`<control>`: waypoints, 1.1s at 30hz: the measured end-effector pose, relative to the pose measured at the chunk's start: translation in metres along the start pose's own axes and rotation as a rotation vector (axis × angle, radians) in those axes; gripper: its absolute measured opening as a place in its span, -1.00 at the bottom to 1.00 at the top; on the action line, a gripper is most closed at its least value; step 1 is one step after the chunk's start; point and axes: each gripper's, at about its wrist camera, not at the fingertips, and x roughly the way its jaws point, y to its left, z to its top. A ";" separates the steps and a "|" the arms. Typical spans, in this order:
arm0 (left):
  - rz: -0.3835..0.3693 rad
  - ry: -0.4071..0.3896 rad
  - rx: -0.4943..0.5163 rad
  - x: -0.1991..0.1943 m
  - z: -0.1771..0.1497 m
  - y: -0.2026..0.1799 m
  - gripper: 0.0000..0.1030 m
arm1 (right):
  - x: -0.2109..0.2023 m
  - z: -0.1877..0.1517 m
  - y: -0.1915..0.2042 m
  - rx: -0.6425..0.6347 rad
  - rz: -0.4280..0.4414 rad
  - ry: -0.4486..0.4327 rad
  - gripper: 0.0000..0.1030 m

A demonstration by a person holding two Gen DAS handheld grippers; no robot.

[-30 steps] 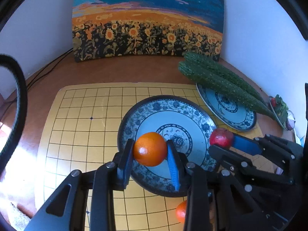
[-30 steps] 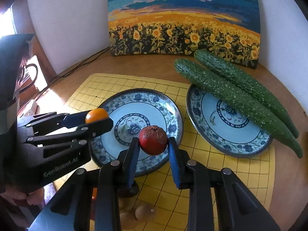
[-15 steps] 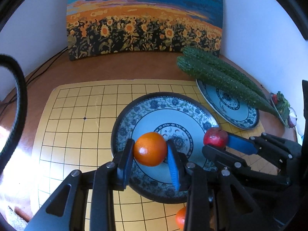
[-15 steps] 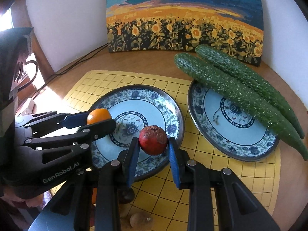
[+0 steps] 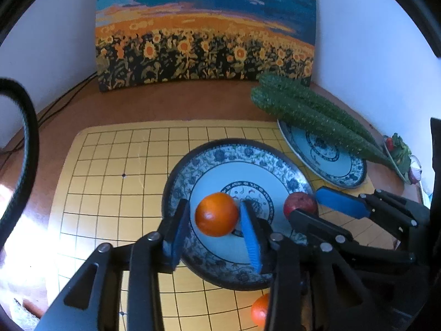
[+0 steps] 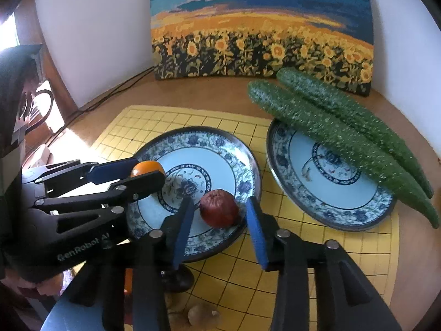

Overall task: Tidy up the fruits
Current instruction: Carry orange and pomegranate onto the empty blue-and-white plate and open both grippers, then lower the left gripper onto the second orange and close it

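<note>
Left wrist view: the left gripper [image 5: 216, 222] hangs over the round blue-and-white patterned plate [image 5: 193, 162] that sits on the yellow gridded mat [image 5: 115, 165]. Its jaws are opening around the round orange fruit [image 5: 217, 214]; a gap shows at the left pad, while the right pad sits right against the fruit, so the clamp is released. The fruit is over the plate's near half.

In the right wrist view, the right gripper [image 6: 217, 215] is also opening, both blue pads [image 6: 255, 229] clear of the wrinkled dark red fruit [image 6: 219, 211], which rests on the plate's near right rim area.

Just right of that plate lies a second patterned plate [image 6: 328, 201] with two long bumpy green cucumbers [image 6: 330, 129] across its far edge. Behind the plates a sunflower-field painting [image 6: 261, 27] leans on the wall. Near the plate's front edge another small orange fruit [image 5: 259, 310] lies on the mat.
</note>
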 end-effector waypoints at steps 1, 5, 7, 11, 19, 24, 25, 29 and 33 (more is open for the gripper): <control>-0.001 -0.004 -0.003 -0.002 0.000 0.000 -0.10 | -0.004 0.000 -0.001 0.004 0.001 -0.008 -0.14; -0.006 -0.013 -0.011 -0.012 0.000 0.000 -0.08 | -0.015 -0.003 -0.003 0.012 -0.002 -0.027 -0.11; -0.005 -0.013 -0.011 -0.017 -0.002 0.000 -0.08 | -0.020 -0.006 -0.004 0.022 -0.004 -0.029 -0.11; -0.010 -0.009 -0.016 -0.028 -0.009 0.000 -0.08 | -0.030 -0.014 -0.006 0.045 -0.002 -0.027 -0.11; -0.026 -0.007 -0.023 -0.052 -0.028 -0.001 -0.06 | -0.055 -0.033 -0.004 0.065 -0.016 -0.038 -0.11; -0.044 -0.003 -0.014 -0.062 -0.040 -0.006 0.06 | -0.064 -0.046 0.001 0.064 -0.030 -0.030 -0.11; -0.047 0.001 -0.012 -0.062 -0.043 -0.007 0.06 | -0.066 -0.049 0.002 0.063 -0.034 -0.030 -0.11; -0.068 0.026 -0.013 -0.063 -0.051 -0.010 0.06 | -0.073 -0.060 0.006 0.062 -0.039 -0.034 -0.11; -0.079 0.039 -0.025 -0.061 -0.059 -0.011 0.07 | -0.080 -0.069 0.006 0.067 -0.051 -0.043 -0.11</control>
